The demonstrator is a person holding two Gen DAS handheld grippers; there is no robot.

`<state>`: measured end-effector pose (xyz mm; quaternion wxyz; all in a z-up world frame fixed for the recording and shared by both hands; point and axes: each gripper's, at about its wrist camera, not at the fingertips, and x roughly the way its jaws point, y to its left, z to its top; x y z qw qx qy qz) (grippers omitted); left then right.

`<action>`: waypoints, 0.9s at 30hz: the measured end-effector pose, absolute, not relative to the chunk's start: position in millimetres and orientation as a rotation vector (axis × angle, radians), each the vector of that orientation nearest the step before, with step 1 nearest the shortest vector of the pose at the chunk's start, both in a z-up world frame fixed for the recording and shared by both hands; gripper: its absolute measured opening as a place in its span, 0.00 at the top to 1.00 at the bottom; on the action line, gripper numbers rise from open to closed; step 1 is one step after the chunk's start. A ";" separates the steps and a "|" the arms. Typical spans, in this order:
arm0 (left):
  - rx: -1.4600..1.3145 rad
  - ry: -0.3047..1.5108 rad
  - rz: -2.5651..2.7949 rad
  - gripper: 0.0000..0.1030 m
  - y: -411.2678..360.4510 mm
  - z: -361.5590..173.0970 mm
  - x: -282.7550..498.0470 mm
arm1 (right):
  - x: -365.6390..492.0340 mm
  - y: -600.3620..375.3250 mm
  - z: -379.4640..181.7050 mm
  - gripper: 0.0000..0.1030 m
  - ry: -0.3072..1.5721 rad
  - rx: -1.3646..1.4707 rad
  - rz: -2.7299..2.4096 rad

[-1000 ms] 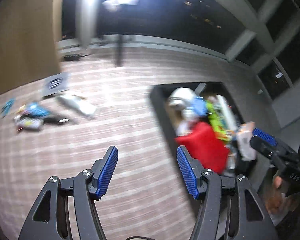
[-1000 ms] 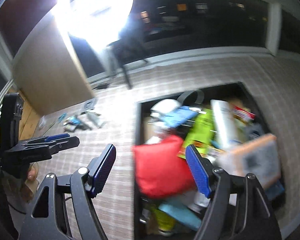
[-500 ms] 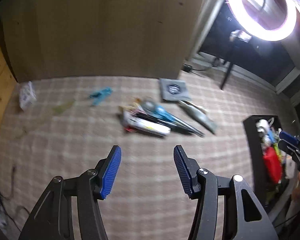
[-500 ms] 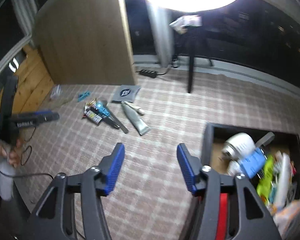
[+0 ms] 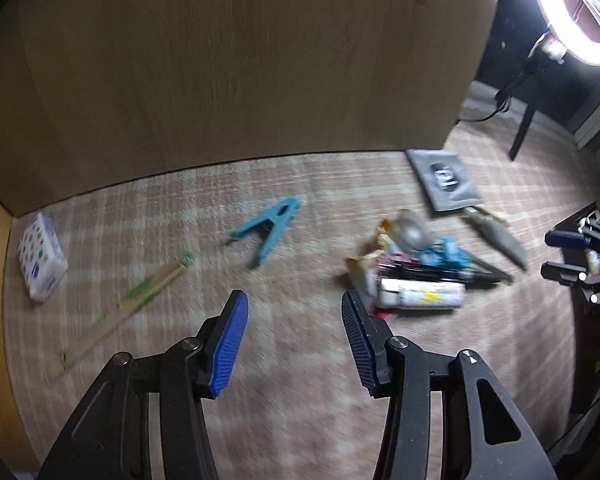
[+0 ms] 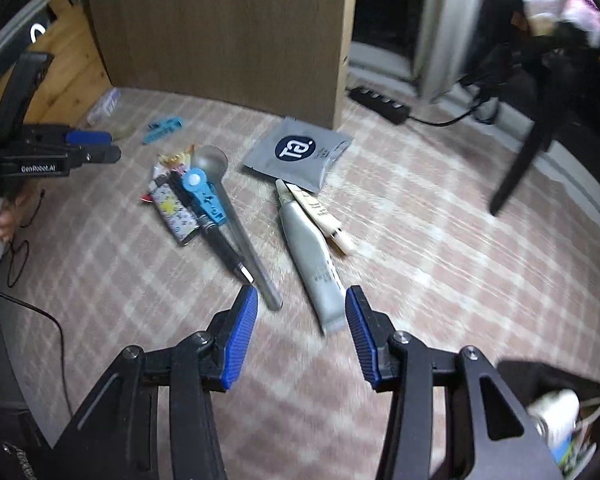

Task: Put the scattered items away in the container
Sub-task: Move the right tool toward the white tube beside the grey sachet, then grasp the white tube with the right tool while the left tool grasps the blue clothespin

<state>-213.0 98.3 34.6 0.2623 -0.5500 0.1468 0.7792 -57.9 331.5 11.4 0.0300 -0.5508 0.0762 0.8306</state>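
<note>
Scattered items lie on a checked rug. My right gripper (image 6: pixel 300 312) is open and empty, just above the near end of a silver tube (image 6: pixel 310 258). A cream tube (image 6: pixel 324 222), a grey sachet (image 6: pixel 300 154), a clear-handled spoon (image 6: pixel 236 216), a black pen (image 6: pixel 220 236) and a patterned tube (image 6: pixel 174 216) lie beyond it. My left gripper (image 5: pixel 294 322) is open and empty, hovering short of a blue clothes peg (image 5: pixel 270 226) and the item pile (image 5: pixel 416 276). A green-tipped stick (image 5: pixel 140 292) and a tissue pack (image 5: pixel 42 258) lie left. The container's corner (image 6: pixel 560 420) shows at bottom right.
A wooden cabinet (image 6: pixel 220 24) stands behind the items. A power strip (image 6: pixel 380 104) with its cable and a black stand leg (image 6: pixel 520 168) are at the back right. A ring light (image 5: pixel 572 8) glares. A black cable (image 6: pixel 28 300) lies at the left.
Both grippers have swung away from the container and come lower and closer to the scattered items. The right one now sits over the silver tube; the left faces the peg.
</note>
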 end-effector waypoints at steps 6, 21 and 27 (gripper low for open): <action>-1.474 0.473 2.074 0.56 108.0 19.8 -237.9 | -77.6 338.4 -9.2 0.56 0.239 -1.738 2.561; -1.423 0.557 2.023 0.55 131.9 0.8 -259.1 | -98.6 345.2 -18.3 0.56 0.278 -1.797 2.585; -1.398 0.576 2.010 0.55 134.7 1.4 -258.7 | -110.4 325.9 -18.2 0.56 0.121 -1.787 2.598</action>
